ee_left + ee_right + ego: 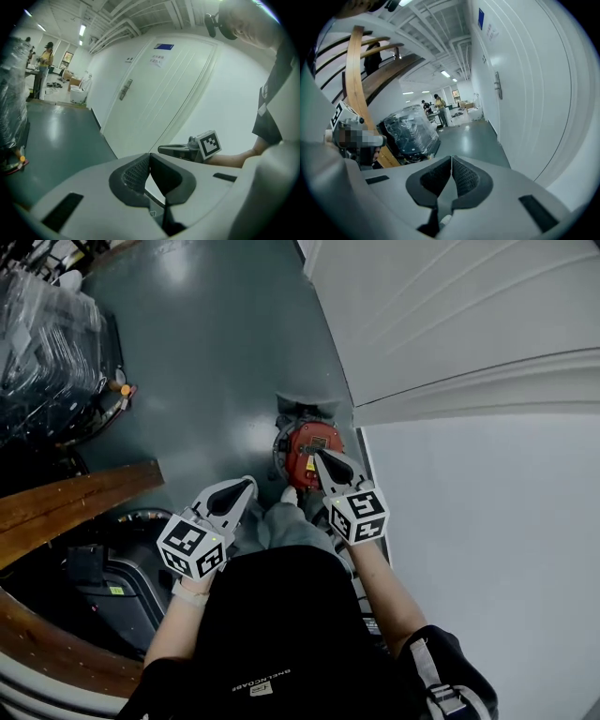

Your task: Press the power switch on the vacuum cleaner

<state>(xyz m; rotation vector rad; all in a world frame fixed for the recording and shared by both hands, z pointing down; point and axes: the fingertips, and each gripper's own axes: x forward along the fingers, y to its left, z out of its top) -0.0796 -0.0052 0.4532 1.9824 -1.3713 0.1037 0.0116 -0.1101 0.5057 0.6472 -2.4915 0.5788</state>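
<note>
grey-green floor (216,343), white door (441,306)

- Wearing a black short-sleeved top (272,634), marked with one small line of pale print.
- Wearing grey trousers (286,526) and a pale shoe (289,495).
- Carrying a dark bag (461,682) at the right side, hanging on a grey strap (424,664).
- Gripping two smooth, pale grey shells, the left gripper (247,485) and the right gripper (319,457), each tapering to a dark tip.
- Bearing a white left cube (192,547) and a white right cube (358,515), both printed with black square markers.
- Showing black cross-hatched left pads (132,172) and right pads (465,176), each flanked by dark rectangular slots (532,212) in the shell.
</note>
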